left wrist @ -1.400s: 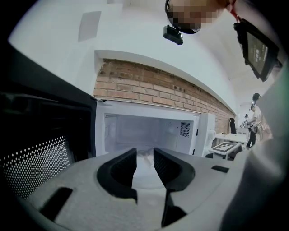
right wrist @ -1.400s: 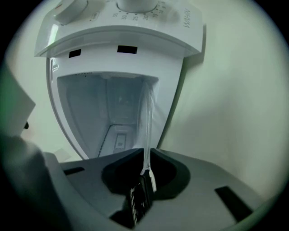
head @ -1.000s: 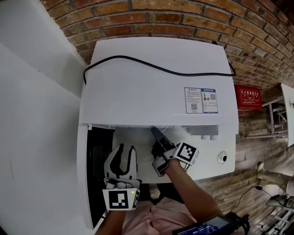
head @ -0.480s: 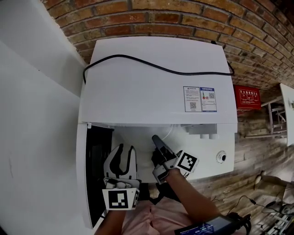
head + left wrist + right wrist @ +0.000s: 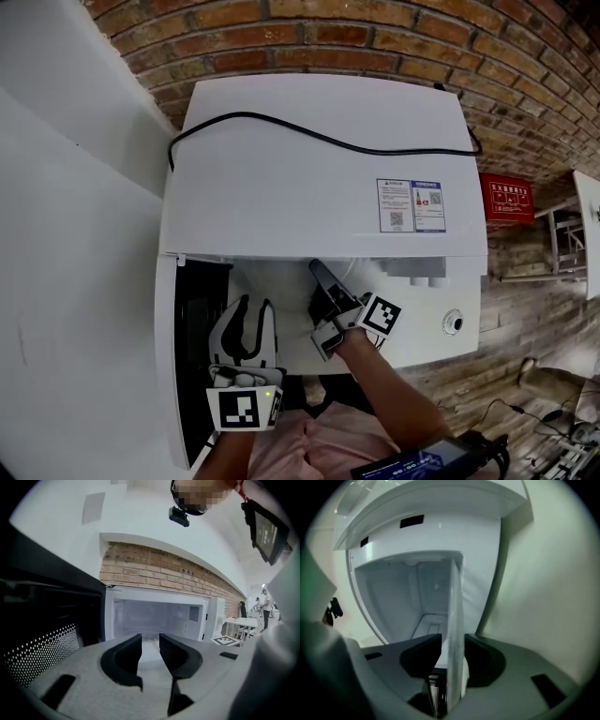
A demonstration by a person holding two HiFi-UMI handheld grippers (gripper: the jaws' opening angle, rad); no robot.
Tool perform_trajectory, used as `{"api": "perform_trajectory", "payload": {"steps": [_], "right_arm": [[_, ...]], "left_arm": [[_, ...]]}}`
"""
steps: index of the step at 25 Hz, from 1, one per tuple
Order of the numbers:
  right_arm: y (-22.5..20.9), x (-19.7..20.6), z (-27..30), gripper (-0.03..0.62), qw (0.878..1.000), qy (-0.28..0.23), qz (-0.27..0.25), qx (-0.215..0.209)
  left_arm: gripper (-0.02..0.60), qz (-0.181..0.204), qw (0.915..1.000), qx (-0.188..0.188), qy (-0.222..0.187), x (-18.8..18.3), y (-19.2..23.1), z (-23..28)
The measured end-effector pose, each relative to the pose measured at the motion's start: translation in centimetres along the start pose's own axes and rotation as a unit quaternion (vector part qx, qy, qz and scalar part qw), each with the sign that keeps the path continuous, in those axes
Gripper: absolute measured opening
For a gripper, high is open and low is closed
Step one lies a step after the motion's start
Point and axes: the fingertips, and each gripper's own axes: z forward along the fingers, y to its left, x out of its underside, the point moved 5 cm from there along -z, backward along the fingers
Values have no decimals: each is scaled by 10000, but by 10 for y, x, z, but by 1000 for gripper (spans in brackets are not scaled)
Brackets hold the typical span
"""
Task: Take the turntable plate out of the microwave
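Your right claw point(image 5: 317, 269) reaches into the mouth of the open microwave point(image 5: 319, 178), and the right gripper view shows the near rim of the glass turntable plate point(image 5: 454, 602) standing edge-on between its jaws. Those jaws have just been opening and now stand spread. The rim sits close against one pad, with a sliver of gap at the other, so nothing is pinched. The plate stretches straight ahead of this claw into the cavity, its flat face in line with the way the claw points. That view is rolled, so I judge that one jaw sits above the rim and one below it. The plate seems not yet out, with most of it reaching back inside. Your left claw point(image 5: 255, 305) hangs outside the opening, just beside the swung-out door point(image 5: 192, 347), its jaws a little apart with nothing between them, looking into the cavity from in front. The right claw is plainly the nearer one, so the next move likely needs it to close squarely on the rim and draw straight back along the plate's plane.
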Motion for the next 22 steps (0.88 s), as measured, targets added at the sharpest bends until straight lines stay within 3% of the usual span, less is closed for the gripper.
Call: {"api": "perform_trajectory", "payload": {"steps": [5,8,13,22], "right_arm": [[-1,0,0,137,9999,39,90,-42],[3,1,1,35,9999,134,41,-93],[7,1,-7,29,9995,316,3,34],[31,15,-39,28,9965,768,-121,-301]], "left_arm": [[123,-16,10000,26,13,1,0,2],[123,0,10000,48,13,1,-2,2],[121,3,10000,63,20,1,-9,-2],[120,94,9997,-85,-187,-7,-35,-24]]}}
